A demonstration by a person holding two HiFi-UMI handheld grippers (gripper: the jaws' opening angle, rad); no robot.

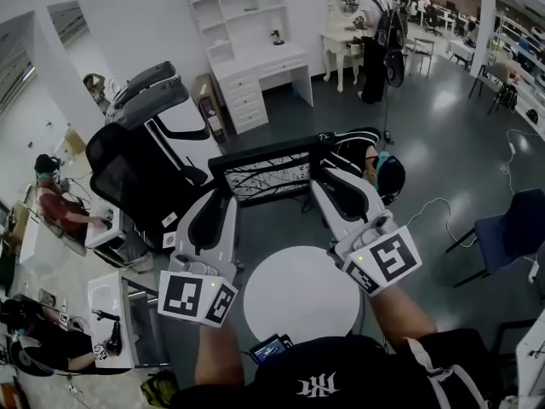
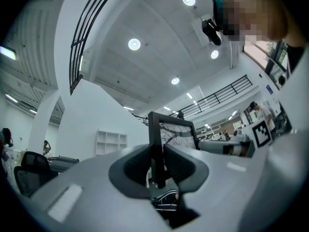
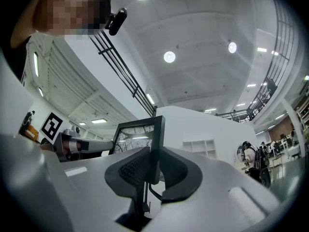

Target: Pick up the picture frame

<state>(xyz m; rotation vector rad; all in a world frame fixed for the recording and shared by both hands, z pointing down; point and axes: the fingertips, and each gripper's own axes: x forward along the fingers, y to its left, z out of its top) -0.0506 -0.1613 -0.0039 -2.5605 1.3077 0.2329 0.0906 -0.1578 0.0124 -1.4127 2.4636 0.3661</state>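
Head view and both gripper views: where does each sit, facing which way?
Head view: on the person's head, looking steeply down at the round white table; shows forearms, left hand-held gripper, right hand-held gripper.
Left gripper view: on that gripper, looking upward along its jaws, shut on one edge of the picture frame.
Right gripper view: likewise, opposite edge.
Shared: the frame, in all three.

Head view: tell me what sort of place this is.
Probably a large open workroom or lab: white shelved desk, black office chair, and a seated person at a side desk.
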